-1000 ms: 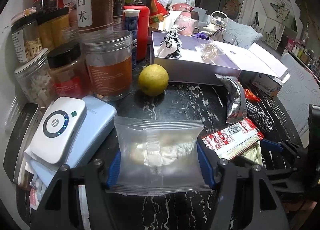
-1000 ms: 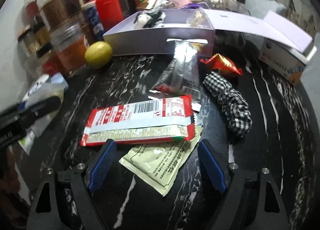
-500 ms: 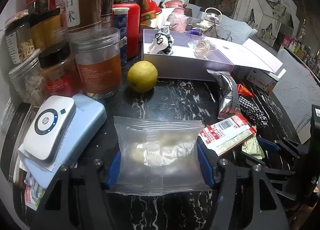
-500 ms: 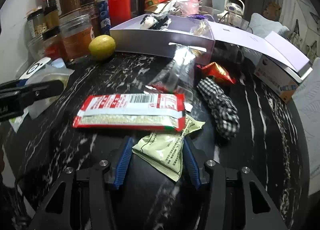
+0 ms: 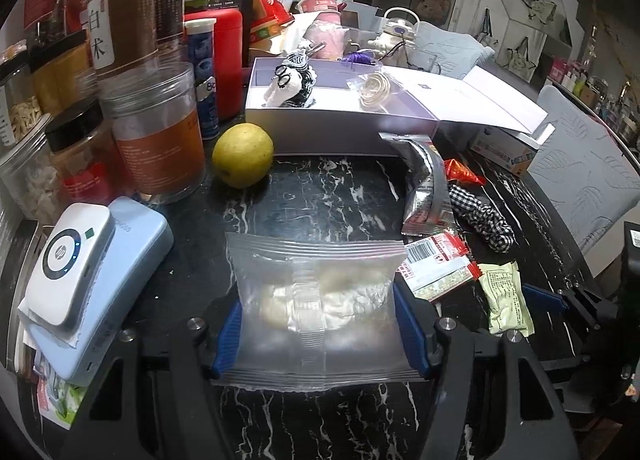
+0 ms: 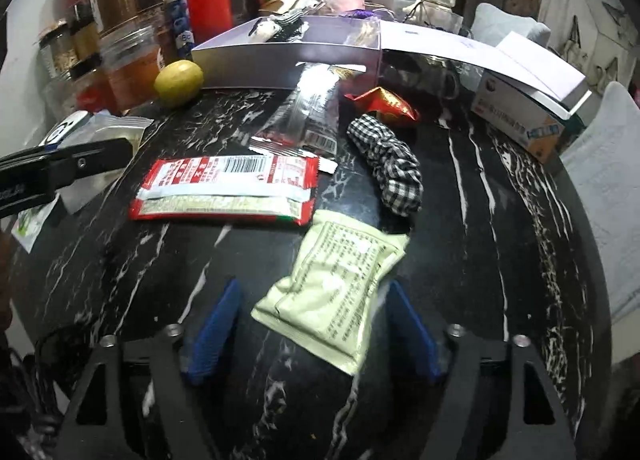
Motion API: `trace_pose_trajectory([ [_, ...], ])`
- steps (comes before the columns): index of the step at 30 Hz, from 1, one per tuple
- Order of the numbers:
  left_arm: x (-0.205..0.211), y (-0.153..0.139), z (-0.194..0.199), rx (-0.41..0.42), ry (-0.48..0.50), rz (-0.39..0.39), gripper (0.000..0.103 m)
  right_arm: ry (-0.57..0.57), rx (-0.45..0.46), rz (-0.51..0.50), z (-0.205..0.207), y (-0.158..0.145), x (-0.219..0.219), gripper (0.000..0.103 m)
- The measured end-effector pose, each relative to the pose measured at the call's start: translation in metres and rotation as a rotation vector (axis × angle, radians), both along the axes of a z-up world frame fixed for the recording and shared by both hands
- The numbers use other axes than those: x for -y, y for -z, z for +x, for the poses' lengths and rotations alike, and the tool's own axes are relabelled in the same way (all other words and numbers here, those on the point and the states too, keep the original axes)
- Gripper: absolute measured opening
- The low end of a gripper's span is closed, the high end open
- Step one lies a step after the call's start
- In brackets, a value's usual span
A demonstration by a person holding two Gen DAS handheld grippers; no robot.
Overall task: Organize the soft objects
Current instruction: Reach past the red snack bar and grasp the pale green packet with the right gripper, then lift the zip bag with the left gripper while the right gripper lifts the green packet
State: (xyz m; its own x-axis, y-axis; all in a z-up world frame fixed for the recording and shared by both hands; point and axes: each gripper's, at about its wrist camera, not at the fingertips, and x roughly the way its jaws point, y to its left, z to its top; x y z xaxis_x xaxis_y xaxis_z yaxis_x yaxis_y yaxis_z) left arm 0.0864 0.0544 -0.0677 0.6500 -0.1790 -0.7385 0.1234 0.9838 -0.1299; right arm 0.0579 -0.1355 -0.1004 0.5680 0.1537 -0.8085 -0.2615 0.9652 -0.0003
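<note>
My left gripper (image 5: pixel 322 326) clamps a clear zip bag (image 5: pixel 316 300) of white stuff by its two side edges, the bag reaching forward from the blue pads above the black marble table (image 5: pixel 320 203). Just right of it lies a red-and-white snack packet (image 6: pixel 226 189). My right gripper (image 6: pixel 308 324) is opening; the pale green sachet (image 6: pixel 332 288) lies on the table between its pads, nearer the right one, and neither pad presses it. Beyond it rests a checked scrunchie (image 6: pixel 390 169).
</note>
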Motion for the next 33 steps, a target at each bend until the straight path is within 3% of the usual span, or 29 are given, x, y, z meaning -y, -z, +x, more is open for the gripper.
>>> trace_pose_trajectory([
  [4,0.0,0.001,-0.001,-0.003,-0.007,0.0,0.065,0.021,0.008,0.003,0.004,0.001,-0.003,0.082],
  [5,0.0,0.001,-0.001,-0.004,-0.008,0.0,0.065,0.02,0.016,0.005,0.004,0.001,-0.004,0.078],
  [8,0.0,0.002,-0.001,-0.01,-0.007,0.001,0.065,0.018,0.053,0.008,0.001,-0.002,-0.002,0.049],
  [10,0.0,0.002,-0.001,-0.012,-0.005,-0.003,0.065,0.026,0.057,0.01,0.0,-0.003,0.0,0.044],
  [21,0.004,-0.004,-0.018,0.016,0.014,-0.004,0.065,0.049,0.063,0.1,-0.014,-0.006,0.016,0.041],
  [33,0.019,-0.029,-0.048,0.094,0.083,-0.036,0.065,0.058,0.136,0.178,-0.06,-0.042,0.027,0.041],
])
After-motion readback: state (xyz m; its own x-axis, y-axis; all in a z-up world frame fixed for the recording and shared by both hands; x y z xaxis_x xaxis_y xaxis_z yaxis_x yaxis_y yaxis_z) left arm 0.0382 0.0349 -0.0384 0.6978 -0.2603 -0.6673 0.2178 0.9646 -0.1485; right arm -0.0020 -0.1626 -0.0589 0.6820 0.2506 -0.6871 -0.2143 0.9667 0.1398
